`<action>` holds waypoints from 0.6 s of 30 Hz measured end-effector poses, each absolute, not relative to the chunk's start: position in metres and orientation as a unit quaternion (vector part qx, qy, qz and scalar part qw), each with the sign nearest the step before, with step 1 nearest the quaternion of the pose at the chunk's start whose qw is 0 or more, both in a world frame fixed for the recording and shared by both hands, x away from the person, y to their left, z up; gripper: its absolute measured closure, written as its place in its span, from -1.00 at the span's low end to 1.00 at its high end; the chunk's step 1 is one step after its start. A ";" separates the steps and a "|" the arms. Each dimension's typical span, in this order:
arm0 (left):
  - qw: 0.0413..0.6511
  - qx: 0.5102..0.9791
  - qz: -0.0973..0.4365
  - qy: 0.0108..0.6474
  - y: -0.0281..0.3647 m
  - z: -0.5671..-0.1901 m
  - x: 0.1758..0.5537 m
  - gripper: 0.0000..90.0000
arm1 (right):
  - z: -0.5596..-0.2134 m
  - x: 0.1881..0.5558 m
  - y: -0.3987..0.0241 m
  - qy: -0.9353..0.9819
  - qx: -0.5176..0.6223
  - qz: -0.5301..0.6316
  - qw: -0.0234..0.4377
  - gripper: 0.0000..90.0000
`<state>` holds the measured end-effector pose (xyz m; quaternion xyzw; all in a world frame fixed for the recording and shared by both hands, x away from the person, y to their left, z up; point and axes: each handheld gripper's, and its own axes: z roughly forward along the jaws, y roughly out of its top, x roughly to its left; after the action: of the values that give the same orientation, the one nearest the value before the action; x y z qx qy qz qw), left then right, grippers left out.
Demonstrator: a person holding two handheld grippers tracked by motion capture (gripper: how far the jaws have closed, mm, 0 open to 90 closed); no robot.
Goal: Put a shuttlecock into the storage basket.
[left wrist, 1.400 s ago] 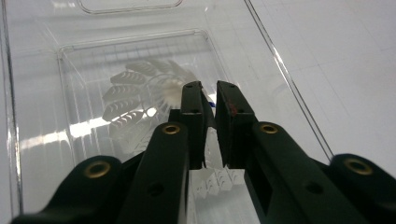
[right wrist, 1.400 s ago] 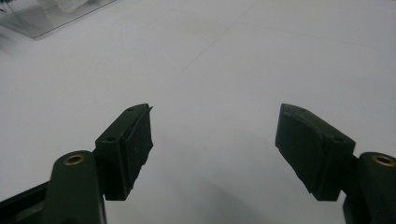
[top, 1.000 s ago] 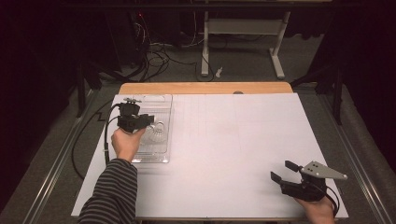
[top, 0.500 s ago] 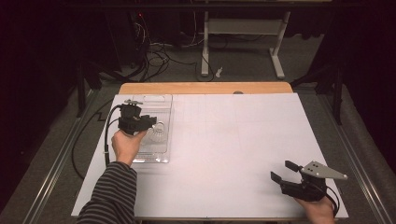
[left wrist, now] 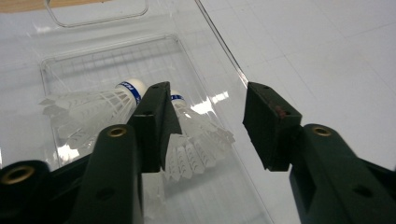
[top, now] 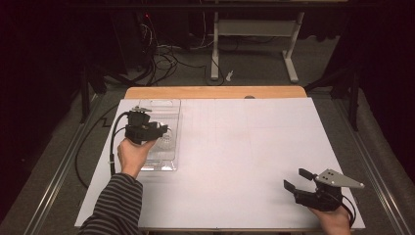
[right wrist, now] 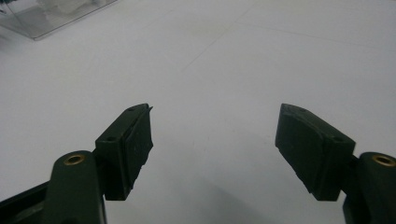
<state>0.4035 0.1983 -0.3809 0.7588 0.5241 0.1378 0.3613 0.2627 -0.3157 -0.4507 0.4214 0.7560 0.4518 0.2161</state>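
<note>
Left gripper (top: 164,130) over clear tray (top: 169,107), jaws just opened wider than a second ago, nothing pressed between pads. Two shuttlecocks (left wrist: 98,105) lying inside tray, beside left jaw. Tray wall just right of jaws; bare white table (top: 244,147) beyond. Right gripper (top: 294,179) wide apart, empty, near front-right edge.

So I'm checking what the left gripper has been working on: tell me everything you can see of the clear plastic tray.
The clear plastic tray is a see-through, glossy, shallow rectangle with rounded corners, a faint grid on its floor and a handle-like cutout at its far end. It lies flat on the white table, near the left edge. Two white shuttlecocks with blue-banded corks lie on their sides inside. The left gripper hangs over it, jaws apart, nothing between them.
</note>
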 end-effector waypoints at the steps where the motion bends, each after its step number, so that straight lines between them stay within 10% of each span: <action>1: 0.362 0.759 0.140 0.523 0.198 -0.381 0.403 0.10 | -0.451 0.263 -0.316 0.756 0.421 0.452 0.216 -0.38; 18: 0.379 0.768 0.161 0.490 0.191 -0.378 0.380 0.04 | -0.450 0.262 -0.316 0.756 0.422 0.452 0.217 -0.38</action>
<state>0.3802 0.1906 -0.3784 0.7684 0.4904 0.1607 0.3786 0.2625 -0.3156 -0.4504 0.4217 0.7555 0.4522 0.2165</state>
